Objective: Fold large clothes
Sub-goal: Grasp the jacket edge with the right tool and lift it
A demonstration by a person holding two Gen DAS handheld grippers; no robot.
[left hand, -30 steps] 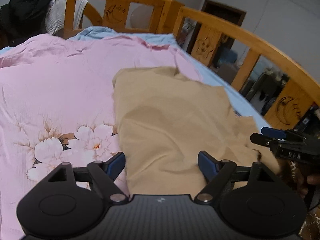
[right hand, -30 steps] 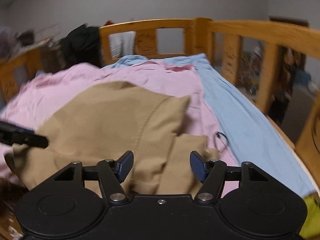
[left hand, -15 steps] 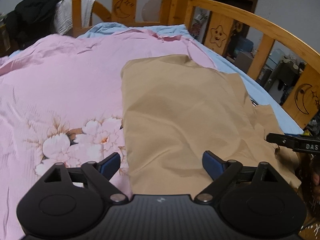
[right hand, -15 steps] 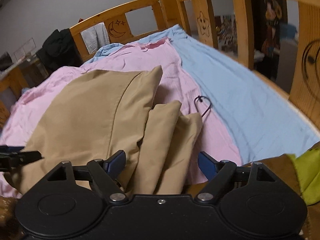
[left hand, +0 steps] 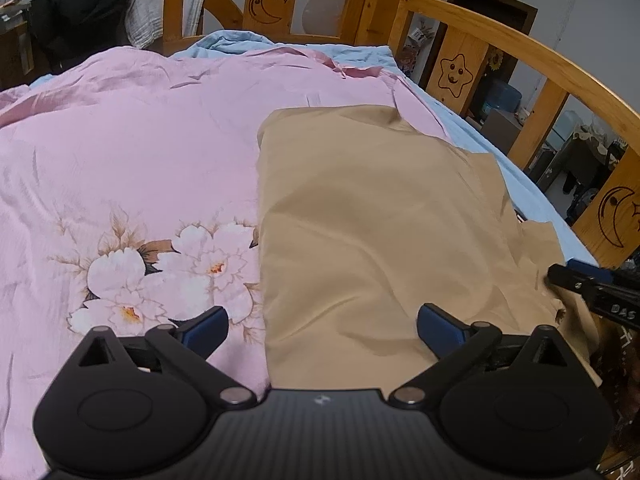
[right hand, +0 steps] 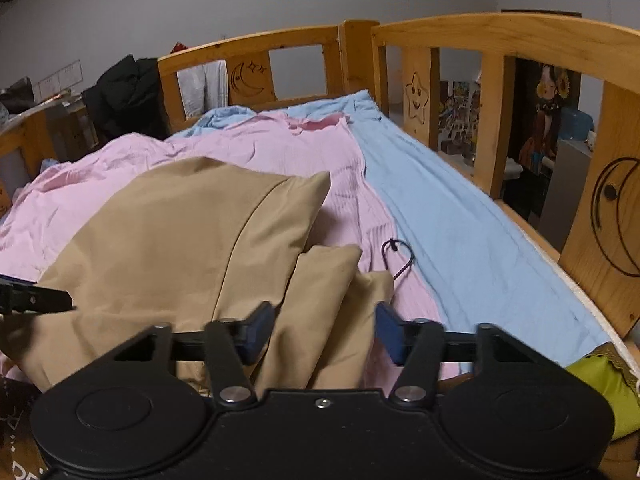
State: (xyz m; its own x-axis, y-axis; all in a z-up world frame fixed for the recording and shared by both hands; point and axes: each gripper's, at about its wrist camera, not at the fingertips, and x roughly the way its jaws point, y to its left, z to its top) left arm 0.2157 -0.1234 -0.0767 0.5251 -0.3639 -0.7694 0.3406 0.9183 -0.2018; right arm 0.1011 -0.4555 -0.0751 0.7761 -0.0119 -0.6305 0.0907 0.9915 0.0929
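A tan garment [left hand: 372, 216] lies spread on the pink flowered sheet [left hand: 120, 168]. Its right side is bunched into long folds [right hand: 320, 300]. My left gripper [left hand: 320, 326] hovers over the garment's near left edge. Its jaws are opening wide and its pads touch no cloth. My right gripper [right hand: 325, 330] straddles the long folds. Its jaws are closing and the cloth between the pads does not look squeezed. The right gripper [left hand: 592, 292] also shows at the garment's right edge in the left wrist view. The left gripper [right hand: 32, 300] shows at the left of the right wrist view.
A wooden bed rail [right hand: 492, 36] with star and moon cut-outs runs along the right and far sides. A blue sheet [right hand: 460, 232] lies beside the pink one, with a dark hanger hook [right hand: 396, 256] near the folds. Black clothes [left hand: 80, 4] hang at the headboard. Green cloth [right hand: 600, 388] sits at the near right.
The left jaws have spread wider over the garment's edge. The right jaws widened, then narrowed around the long folds. The garment now lies flatter on the sheet.
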